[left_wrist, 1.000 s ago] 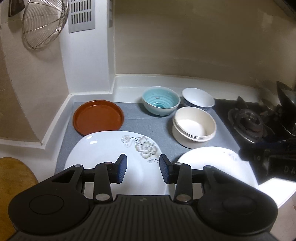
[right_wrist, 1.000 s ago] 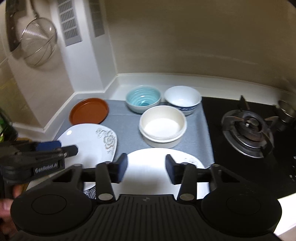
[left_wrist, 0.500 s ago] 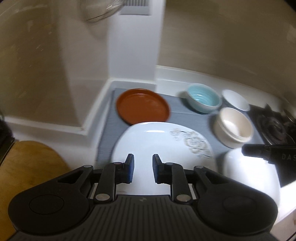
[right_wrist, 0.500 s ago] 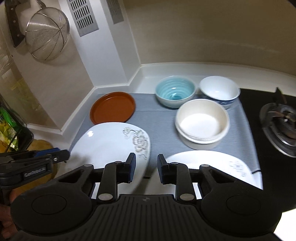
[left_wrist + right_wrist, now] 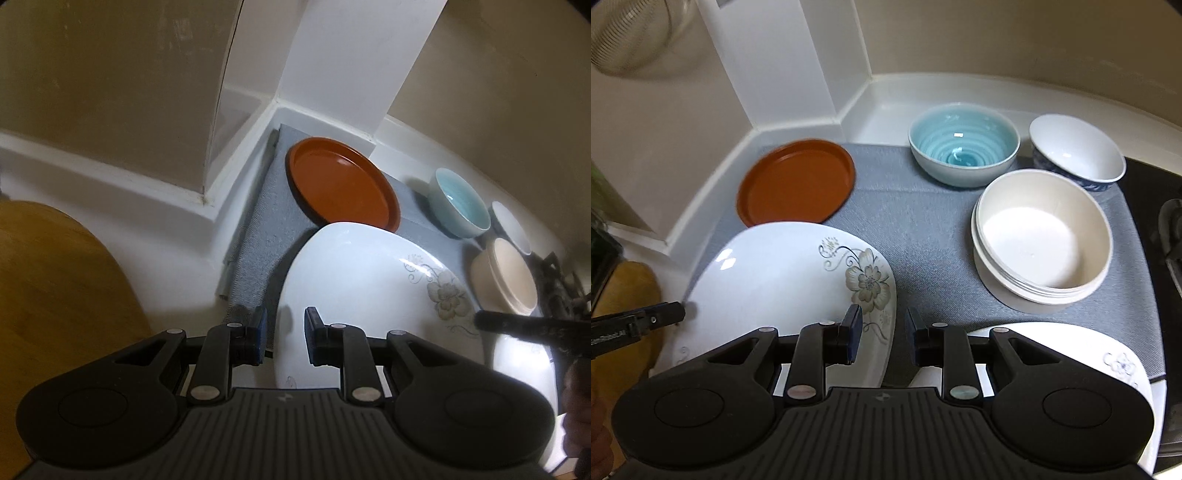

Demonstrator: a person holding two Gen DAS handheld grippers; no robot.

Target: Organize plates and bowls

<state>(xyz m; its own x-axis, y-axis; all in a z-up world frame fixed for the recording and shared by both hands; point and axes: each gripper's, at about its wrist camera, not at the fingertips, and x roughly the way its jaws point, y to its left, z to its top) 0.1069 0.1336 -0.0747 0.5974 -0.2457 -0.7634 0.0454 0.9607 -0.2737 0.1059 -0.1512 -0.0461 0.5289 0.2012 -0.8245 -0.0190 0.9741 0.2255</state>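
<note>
The left claw [image 5: 282, 334] hangs parted and empty astride the left rim of the floral white plate [image 5: 354, 280], and the right claw [image 5: 882, 332] gapes empty at that plate's right rim. The plate lies on the grey mat [image 5: 923, 221] at the tabletop's front-left, the terracotta plate [image 5: 796, 181] just behind it, and three bowls toward the back right.

Left gripper [image 5: 282, 338] swung toward the left side of the mat; its fingers narrowed from the wide gap seen a second ago and now straddled the near-left rim of the flowered plate [image 5: 354, 280]. Right gripper [image 5: 882, 338] also moved left and closed partway, its fingers now on either side of the flowered plate's right rim [image 5: 798, 277] instead of over the plain white plate [image 5: 1071, 343]. Dishes themselves did not shift.
</note>
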